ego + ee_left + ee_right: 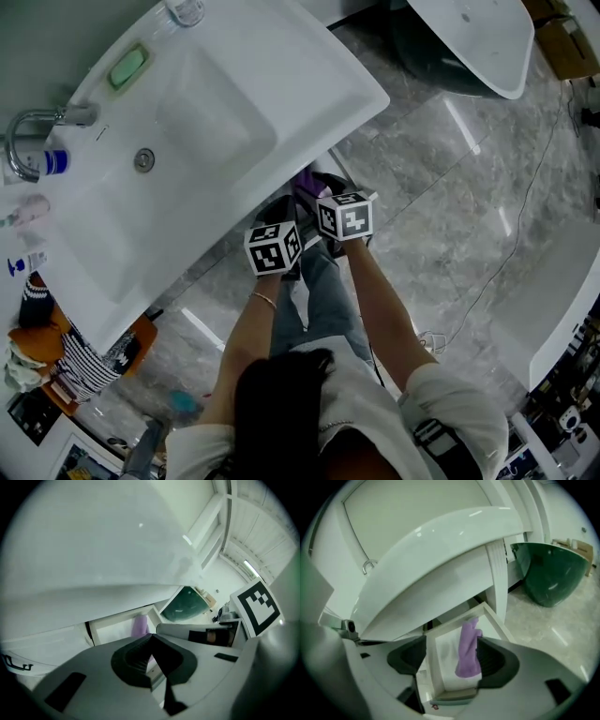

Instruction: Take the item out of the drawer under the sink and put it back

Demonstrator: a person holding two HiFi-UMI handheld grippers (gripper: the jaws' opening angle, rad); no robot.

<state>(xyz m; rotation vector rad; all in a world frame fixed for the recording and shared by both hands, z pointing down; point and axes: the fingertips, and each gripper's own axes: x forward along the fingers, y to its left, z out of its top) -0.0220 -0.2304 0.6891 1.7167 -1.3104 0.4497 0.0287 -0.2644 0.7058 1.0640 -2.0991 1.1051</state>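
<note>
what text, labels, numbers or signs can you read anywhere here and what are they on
No text reads clearly in any view.
marker cubes: black and white square patterns only, no letters or numbers.
toiletries at the head view's left edge: blue print, too small and blurred to read.
white panel, low left in the left gripper view: a dark outlined mark, not legible.
small red mark, low in the right gripper view: too small to read.

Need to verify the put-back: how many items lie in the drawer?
1: a purple cloth in the drawer, toward its right side. The right gripper covers parts, so more may hide.
</note>
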